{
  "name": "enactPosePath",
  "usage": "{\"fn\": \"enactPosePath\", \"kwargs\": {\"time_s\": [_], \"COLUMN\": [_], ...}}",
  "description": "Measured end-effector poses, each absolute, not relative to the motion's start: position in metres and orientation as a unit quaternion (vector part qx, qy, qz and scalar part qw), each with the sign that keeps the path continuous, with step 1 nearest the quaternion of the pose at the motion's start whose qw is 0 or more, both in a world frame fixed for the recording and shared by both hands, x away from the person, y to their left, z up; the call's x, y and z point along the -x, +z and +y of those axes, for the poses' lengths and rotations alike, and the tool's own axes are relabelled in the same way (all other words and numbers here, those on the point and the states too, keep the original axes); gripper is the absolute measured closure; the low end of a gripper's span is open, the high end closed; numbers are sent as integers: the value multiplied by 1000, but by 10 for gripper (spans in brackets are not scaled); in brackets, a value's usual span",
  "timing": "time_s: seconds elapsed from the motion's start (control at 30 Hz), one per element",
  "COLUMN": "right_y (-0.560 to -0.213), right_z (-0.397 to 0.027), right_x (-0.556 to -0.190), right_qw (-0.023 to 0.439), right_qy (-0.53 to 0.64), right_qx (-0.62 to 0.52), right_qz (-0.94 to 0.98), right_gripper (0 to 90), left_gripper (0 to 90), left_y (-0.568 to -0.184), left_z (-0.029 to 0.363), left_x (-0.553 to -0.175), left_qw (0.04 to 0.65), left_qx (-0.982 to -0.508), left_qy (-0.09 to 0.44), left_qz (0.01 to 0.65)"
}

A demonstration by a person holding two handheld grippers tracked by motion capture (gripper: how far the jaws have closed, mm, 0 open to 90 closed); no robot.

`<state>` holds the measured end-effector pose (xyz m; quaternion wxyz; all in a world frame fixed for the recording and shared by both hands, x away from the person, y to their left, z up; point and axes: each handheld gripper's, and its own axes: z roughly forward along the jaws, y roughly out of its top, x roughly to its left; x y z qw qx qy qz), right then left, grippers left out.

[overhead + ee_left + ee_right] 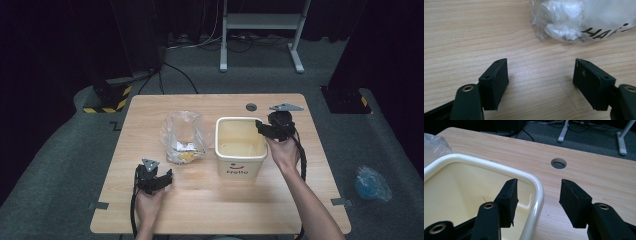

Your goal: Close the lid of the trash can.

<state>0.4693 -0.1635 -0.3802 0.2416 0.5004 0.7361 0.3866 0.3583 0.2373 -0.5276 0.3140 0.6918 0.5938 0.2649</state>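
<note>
Black jaws of the right gripper (537,195) stand apart astride the near rim of the cream bin (454,185), 1 jaw inside and 1 outside, neither pad pressing the wall. From above, the bin (241,145) stands upright on the wooden table (150,107), right of centre. Left of it lies a clear plastic bag (183,136). Nearer the person, the left gripper (159,181) hovers with jaws wide and nothing between them.
</note>
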Motion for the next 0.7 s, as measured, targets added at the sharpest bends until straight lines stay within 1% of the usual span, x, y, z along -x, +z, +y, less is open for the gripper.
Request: {"fn": "enactPosePath", "kwargs": {"time_s": [0.37,0.7], "right_y": [-377,-373], "right_z": [-181,-195], "right_x": [-465,-460], "right_qw": [235,239], "right_qy": [409,416], "right_qx": [-498,-496], "right_qz": [728,724], "right_gripper": [476,474], "left_gripper": [283,284], "left_y": [-528,-528], "left_z": [237,237], "left_x": [-358,-358], "left_qw": [314,314], "left_qx": [-692,-692], "left_qy": [265,265], "left_qz": [594,594]}}
